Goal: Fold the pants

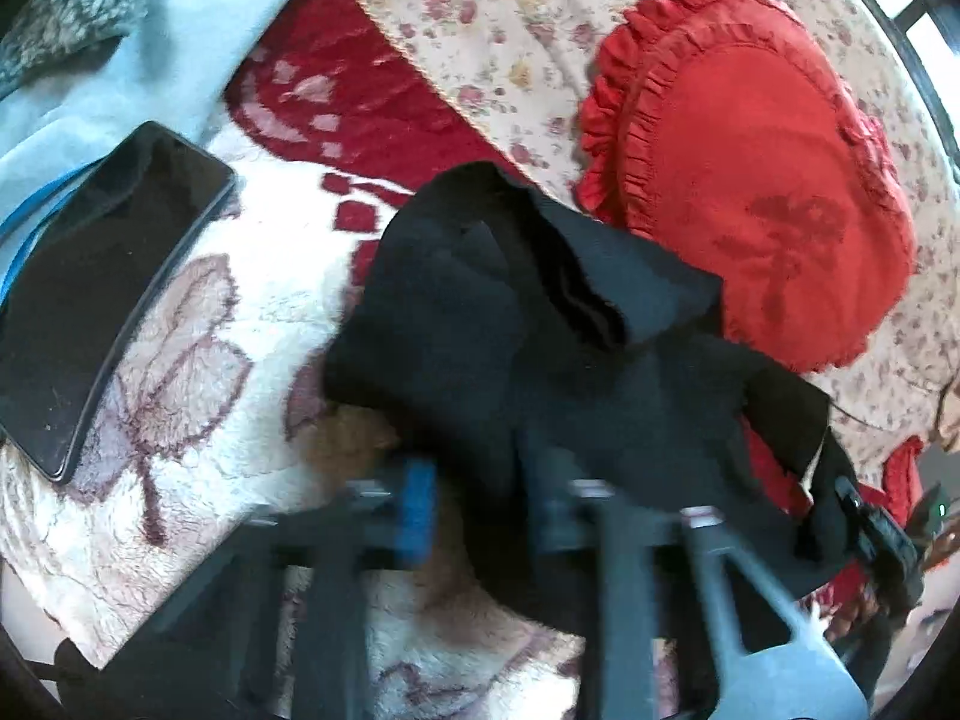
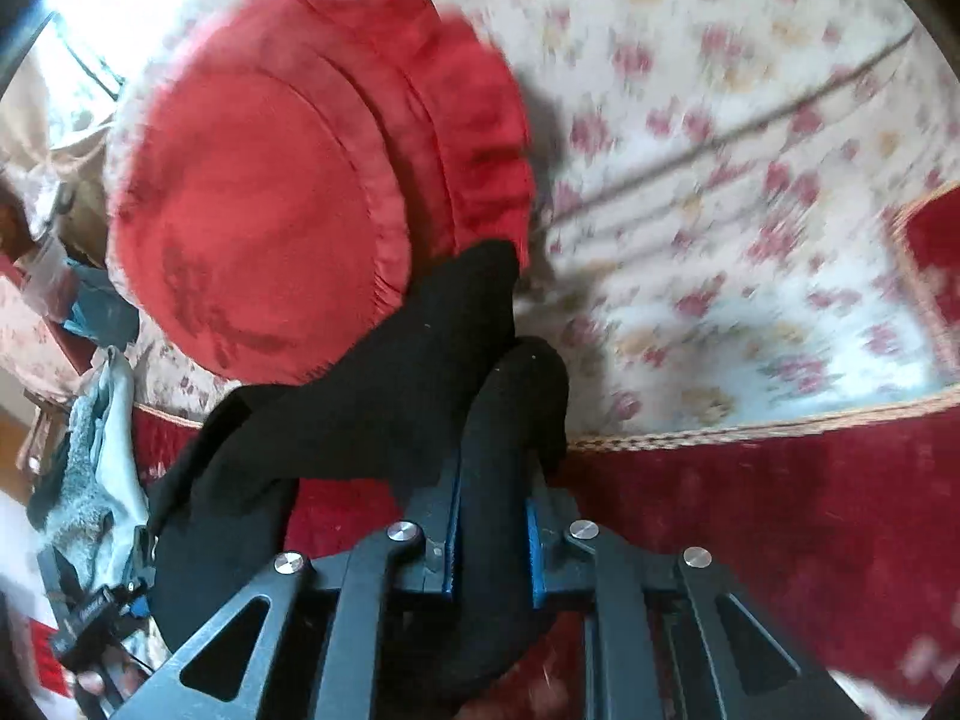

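While both tongs grip the black pants (image 1: 528,324), we hold the garment bunched and lifted above the bed. We see the left tongs (image 1: 486,516) closed on a fold of the fabric, which drapes over the blue pads (image 1: 414,510); motion blur hides the exact pinch line. We see the right tongs (image 2: 492,516) narrowed on a thick roll of the same cloth, clamped between their pads. In the left wrist view, the pants hang over the cream patterned fleece blanket (image 1: 198,330) and partly overlap the red ruffled cushion (image 1: 762,180). A dark phone (image 1: 102,288) lies on the blanket, well apart from the pants. The floral bedspread (image 2: 720,210) lies beneath the cushion.
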{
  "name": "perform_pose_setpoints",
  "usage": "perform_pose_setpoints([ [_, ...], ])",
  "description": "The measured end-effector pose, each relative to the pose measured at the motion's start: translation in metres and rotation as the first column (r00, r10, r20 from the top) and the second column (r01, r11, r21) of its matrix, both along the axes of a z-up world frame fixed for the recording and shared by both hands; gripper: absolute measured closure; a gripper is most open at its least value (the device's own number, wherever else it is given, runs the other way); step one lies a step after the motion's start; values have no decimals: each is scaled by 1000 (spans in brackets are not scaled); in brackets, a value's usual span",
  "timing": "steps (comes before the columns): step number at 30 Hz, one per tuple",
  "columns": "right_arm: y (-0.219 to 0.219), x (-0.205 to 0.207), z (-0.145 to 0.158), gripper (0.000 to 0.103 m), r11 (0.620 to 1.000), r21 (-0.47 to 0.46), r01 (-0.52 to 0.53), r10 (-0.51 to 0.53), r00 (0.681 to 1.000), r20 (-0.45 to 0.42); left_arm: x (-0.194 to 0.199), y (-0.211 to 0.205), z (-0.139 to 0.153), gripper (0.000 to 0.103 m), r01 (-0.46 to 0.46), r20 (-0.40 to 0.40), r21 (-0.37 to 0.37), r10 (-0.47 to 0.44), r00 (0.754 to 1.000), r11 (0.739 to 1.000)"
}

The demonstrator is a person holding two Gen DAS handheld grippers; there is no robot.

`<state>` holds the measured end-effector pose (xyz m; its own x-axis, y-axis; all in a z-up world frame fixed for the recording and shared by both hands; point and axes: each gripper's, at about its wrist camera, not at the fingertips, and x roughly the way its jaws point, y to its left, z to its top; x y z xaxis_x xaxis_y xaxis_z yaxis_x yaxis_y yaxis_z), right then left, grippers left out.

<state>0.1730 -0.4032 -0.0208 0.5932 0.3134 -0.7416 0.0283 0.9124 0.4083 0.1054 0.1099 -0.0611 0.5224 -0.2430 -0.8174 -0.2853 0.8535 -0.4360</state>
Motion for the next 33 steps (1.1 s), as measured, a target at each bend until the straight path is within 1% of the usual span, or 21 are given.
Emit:
perform_pose_setpoints([
  [2, -14, -35, 19, 90, 999, -24, 40, -39, 998, 48, -7, 1, 9, 87, -2, 30, -14, 3, 1000, 1000],
  [5, -40, -96, 35, 92, 994, 13, 113, -113, 991, 74, -15, -1, 20, 87, 28, 61, -6, -28, 998, 1000],
  [7, -52, -125, 26, 92, 989, 40, 141, -142, 989, 35, -15, -3, 17, 87, 34, 46, 2, -34, 998, 999],
  [8, -57, -135, 12, 92, 986, 41, 160, -159, 987, -9, -14, -3, 12, 87, 28, 28, -10, -28, 999, 1000],
  [10, -68, -143, -12, 87, 974, 65, 217, -210, 973, -98, -14, -2, 6, 87, 25, 5, -34, -24, 1000, 999],
  [11, -73, -147, -18, 86, 965, 107, 240, -228, 967, -117, -14, -1, 3, 87, 17, 2, -36, -17, 1000, 999],
  [12, -77, -151, -20, 82, 954, 156, 257, -242, 964, -111, -15, 0, 2, 85, 13, 0, -38, -13, 1000, 999],
  [13, -82, -155, -19, 72, 943, 191, 271, -258, 962, -93, -15, 2, 0, 82, 9, -8, -48, -10, 1000, 999],
  [14, -86, -158, -15, 66, 938, 200, 284, -276, 959, -67, -17, 3, -1, 81, 7, -11, -59, -8, 1000, 998],
  [15, -89, -160, -11, 62, 936, 195, 292, -288, 956, -49, -17, 5, -2, 78, 0, -14, -69, -1, 1000, 998],
  [16, -92, -160, -7, 62, 934, 185, 306, -304, 952, -38, -17, 7, -3, 73, -6, -22, -72, 4, 1000, 997],
  [18, -95, -149, -5, 61, 932, 154, 328, -321, 944, -71, -17, 6, -6, 71, -9, -38, -72, 6, 999, 997],
  [19, -91, -139, -6, 61, 942, 137, 307, -294, 950, -109, -17, 5, -6, 70, -8, -39, -69, 5, 999, 998],
  [20, -84, -127, -4, 61, 953, 145, 268, -251, 960, -120, -18, 5, -6, 70, -7, -36, -63, 5, 999, 998],
  [23, -57, -95, 25, 61, 962, 227, 151, -148, 989, -32, -18, 4, -6, 69, -12, -40, -55, 10, 999, 998],
  [25, -48, -81, 45, 61, 952, 287, 101, -121, 991, 52, -17, 4, -6, 68, -16, -43, -58, 13, 999, 998],
  [26, -45, -78, 55, 61, 956, 279, 93, -121, 989, 85, -17, 4, -6, 67, -15, -43, -59, 12, 999, 998],
  [27, -44, -78, 61, 61, 964, 247, 96, -124, 987, 99, -16, 3, -5, 64, -12, -41, -58, 9, 999, 998],
  [28, -44, -82, 65, 61, 976, 186, 115, -135, 986, 98, -16, 2, -6, 59, -8, -38, -58, 6, 999, 998],
  [31, -53, -104, 54, 61, 982, 62, 177, -180, 983, 41, -16, -1, -6, 51, -1, -29, -68, -1, 1000, 998],
  [33, -69, -126, 37, 61, 971, 36, 236, -235, 972, -24, -15, -3, -6, 45, 5, -22, -70, -6, 1000, 998],
])
